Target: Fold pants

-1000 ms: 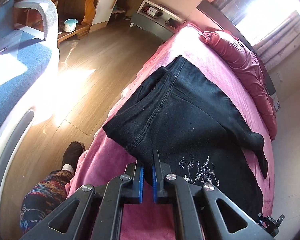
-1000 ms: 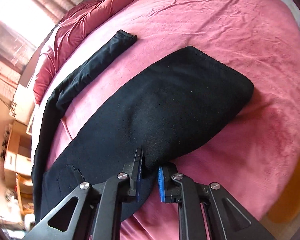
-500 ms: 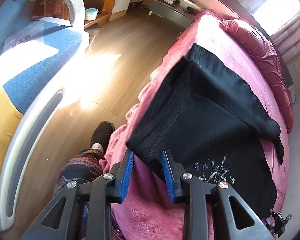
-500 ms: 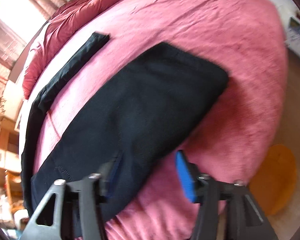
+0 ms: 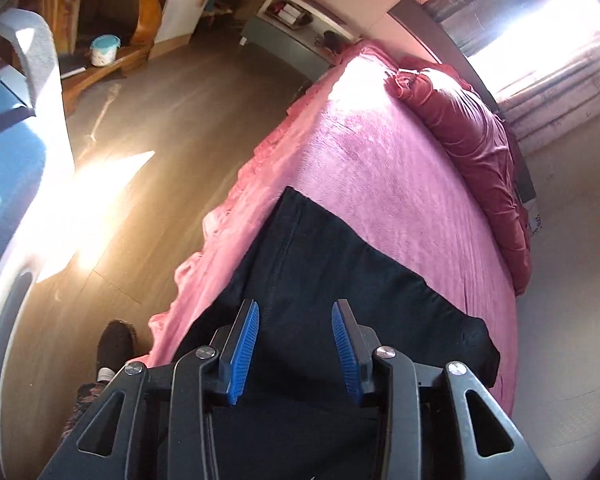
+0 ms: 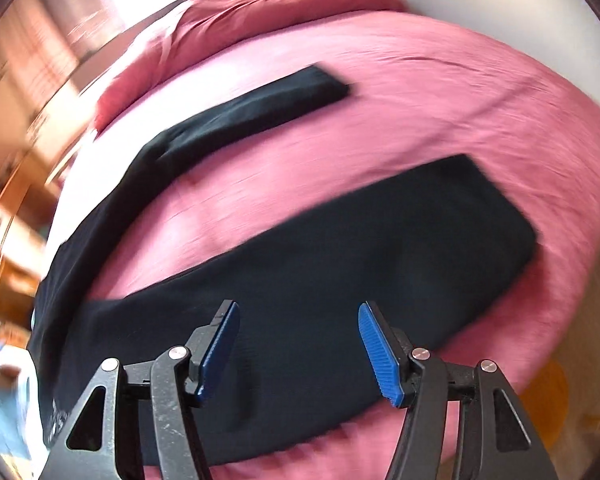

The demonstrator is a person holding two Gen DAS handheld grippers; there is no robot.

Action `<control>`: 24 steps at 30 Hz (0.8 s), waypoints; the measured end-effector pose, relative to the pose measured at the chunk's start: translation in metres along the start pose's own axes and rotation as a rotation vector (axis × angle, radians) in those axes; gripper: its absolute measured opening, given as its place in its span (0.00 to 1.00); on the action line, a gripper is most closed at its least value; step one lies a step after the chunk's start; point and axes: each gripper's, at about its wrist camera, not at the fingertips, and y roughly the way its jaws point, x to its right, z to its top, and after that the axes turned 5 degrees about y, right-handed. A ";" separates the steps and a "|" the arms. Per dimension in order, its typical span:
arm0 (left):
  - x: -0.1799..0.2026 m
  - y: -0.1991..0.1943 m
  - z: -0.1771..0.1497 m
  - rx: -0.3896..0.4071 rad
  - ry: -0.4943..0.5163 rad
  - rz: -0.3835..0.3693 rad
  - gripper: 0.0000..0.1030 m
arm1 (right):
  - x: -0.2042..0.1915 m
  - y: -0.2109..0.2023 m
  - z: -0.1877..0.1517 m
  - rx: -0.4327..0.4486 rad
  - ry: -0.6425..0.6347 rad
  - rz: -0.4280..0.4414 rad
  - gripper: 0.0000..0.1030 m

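Black pants lie on the pink bed, near its left edge in the left wrist view. My left gripper is open and empty above them. In the right wrist view, which is blurred, the pants spread across the bed: a folded wide part lies in front and one narrow leg stretches toward the back. My right gripper is open and empty over the wide part.
A dark red duvet is bunched at the head of the bed. A wooden floor, a blue and white chair and wooden shelves lie to the left. A person's foot stands by the bed.
Both grippers were shut on the pants one second ago, then opened and let go. Both have since moved over the cloth, and the right view has swung.
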 end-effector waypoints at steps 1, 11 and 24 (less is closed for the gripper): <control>0.002 0.013 0.009 -0.008 -0.027 0.007 0.42 | -0.012 0.005 -0.002 -0.020 -0.021 0.018 0.62; 0.011 0.111 0.077 -0.080 -0.051 0.112 0.54 | -0.079 0.046 -0.029 -0.166 -0.137 0.060 0.63; 0.014 0.159 0.088 -0.107 0.049 0.236 0.14 | -0.065 0.065 -0.034 -0.224 -0.070 0.003 0.63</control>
